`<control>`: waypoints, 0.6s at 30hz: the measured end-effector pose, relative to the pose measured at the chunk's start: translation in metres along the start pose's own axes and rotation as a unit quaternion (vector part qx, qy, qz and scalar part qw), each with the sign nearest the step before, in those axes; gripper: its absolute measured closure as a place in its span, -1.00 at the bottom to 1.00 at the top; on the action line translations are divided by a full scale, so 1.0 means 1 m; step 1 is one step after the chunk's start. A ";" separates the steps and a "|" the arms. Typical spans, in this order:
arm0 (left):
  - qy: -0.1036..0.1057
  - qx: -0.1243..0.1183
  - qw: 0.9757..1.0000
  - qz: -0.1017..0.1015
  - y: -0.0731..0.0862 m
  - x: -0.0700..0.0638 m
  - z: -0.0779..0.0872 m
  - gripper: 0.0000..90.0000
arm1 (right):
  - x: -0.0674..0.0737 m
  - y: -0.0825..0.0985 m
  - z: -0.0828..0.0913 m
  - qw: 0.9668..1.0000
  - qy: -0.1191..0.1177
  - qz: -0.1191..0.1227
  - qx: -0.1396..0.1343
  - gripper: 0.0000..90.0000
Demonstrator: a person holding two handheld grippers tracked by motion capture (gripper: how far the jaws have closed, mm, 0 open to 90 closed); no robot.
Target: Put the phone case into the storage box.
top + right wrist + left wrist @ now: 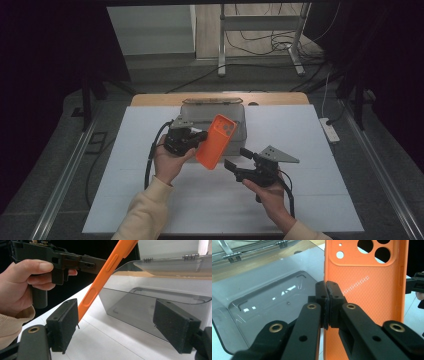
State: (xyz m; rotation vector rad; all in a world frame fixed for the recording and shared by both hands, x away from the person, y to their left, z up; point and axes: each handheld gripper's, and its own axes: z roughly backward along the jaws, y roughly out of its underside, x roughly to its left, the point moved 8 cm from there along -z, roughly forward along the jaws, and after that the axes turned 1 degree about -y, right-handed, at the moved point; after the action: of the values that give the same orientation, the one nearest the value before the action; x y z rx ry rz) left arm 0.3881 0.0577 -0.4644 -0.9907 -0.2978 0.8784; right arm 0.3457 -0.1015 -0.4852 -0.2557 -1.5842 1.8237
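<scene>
An orange phone case (pixel 216 141) hangs tilted above the white table, in front of a clear grey plastic box (pixel 239 122). My left gripper (pixel 200 137) is shut on the case's left edge; its pads pinch the rim of the orange phone case (pixel 364 290) in the left gripper view. My right gripper (pixel 238 159) stands open just right of the case's lower end, with nothing between its pads (pixel 63 323). From the right gripper view, the orange phone case (pixel 105 277) slants up past the left pad, edge on, with side button bumps showing.
The clear box (pixel 160 302) has an open hinged lid (pixel 212 101) at its back and stands at the table's far middle. A white mat (pixel 150 200) covers the table. A power strip (pixel 330 130) lies off the right edge. Cables and a metal stand are on the floor beyond.
</scene>
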 end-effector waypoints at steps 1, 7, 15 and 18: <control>0.000 0.000 1.000 0.000 0.000 0.000 0.000 0.98 | 0.000 0.000 0.000 1.000 0.000 0.000 0.000 -0.54; 0.000 -0.001 1.000 0.000 0.000 0.000 0.000 0.98 | 0.003 -0.001 -0.002 1.000 -0.002 0.004 -0.002 -0.54; -0.002 -0.001 1.000 -0.001 0.000 0.000 -0.001 0.98 | 0.005 -0.002 -0.005 1.000 -0.002 0.004 -0.004 -0.54; -0.001 -0.001 1.000 -0.001 0.000 0.000 -0.001 0.98 | 0.005 -0.004 -0.006 1.000 0.000 0.005 -0.007 -0.53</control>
State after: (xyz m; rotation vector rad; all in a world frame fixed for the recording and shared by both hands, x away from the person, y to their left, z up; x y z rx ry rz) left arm 0.3882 0.0569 -0.4650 -0.9906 -0.3016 0.8775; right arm 0.3471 -0.0940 -0.4820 -0.2717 -1.5988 1.8201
